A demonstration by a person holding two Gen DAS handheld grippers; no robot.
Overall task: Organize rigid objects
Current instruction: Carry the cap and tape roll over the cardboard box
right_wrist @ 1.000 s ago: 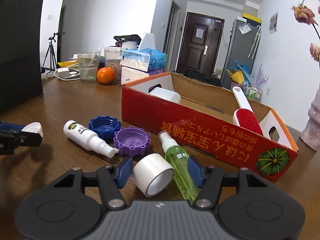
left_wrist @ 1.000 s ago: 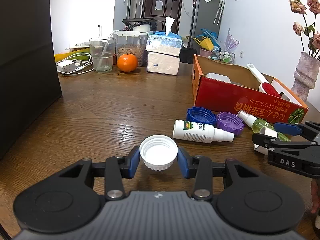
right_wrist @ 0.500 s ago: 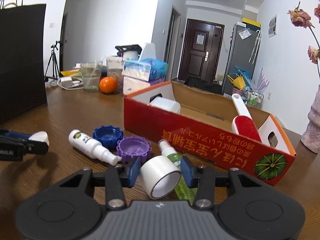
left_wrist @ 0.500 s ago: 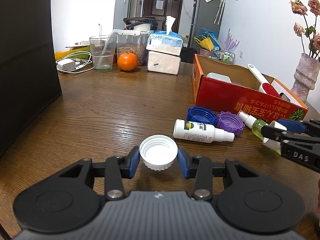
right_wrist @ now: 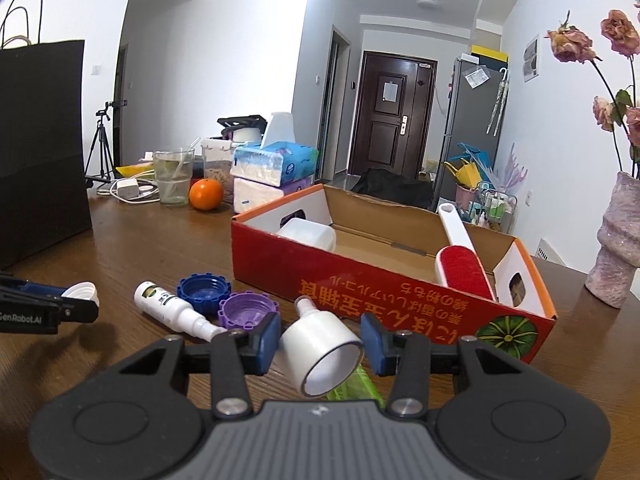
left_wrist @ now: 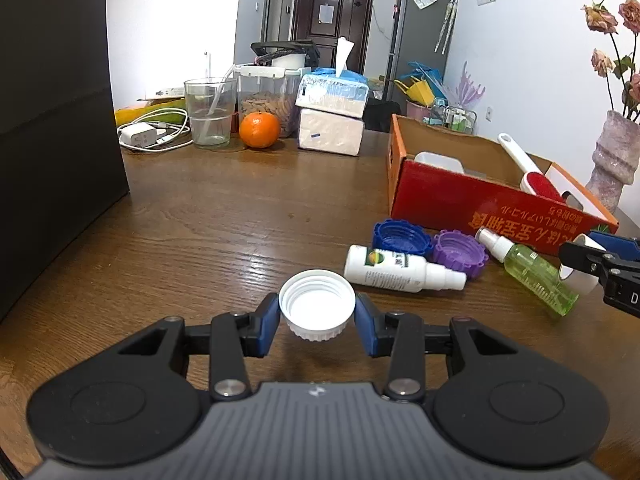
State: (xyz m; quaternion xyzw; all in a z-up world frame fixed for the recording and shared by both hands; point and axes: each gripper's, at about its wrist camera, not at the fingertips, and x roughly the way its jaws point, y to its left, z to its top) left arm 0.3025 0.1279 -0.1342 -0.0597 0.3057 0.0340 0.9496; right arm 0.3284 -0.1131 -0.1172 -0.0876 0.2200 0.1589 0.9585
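Note:
My left gripper (left_wrist: 317,314) is shut on a white screw cap (left_wrist: 317,305) and holds it just above the wooden table (left_wrist: 224,220). My right gripper (right_wrist: 320,344) is shut on a white tape roll (right_wrist: 322,346), lifted above a green spray bottle (left_wrist: 532,270). A white spray bottle (left_wrist: 394,270), a blue lid (left_wrist: 402,235) and a purple lid (left_wrist: 460,249) lie in front of a red cardboard box (right_wrist: 384,284). The box holds a white container (right_wrist: 308,234) and a red lint brush (right_wrist: 462,264).
A black bag (left_wrist: 56,128) stands at the left. At the back are a glass (left_wrist: 210,112), an orange (left_wrist: 259,130), tissue packs (left_wrist: 332,118) and a charger with cable (left_wrist: 140,136). A vase (right_wrist: 614,240) stands right of the box.
My right gripper has closed on the white tape roll and lifted it off the table, towards the box. My left gripper has kept the white cap and barely moved.

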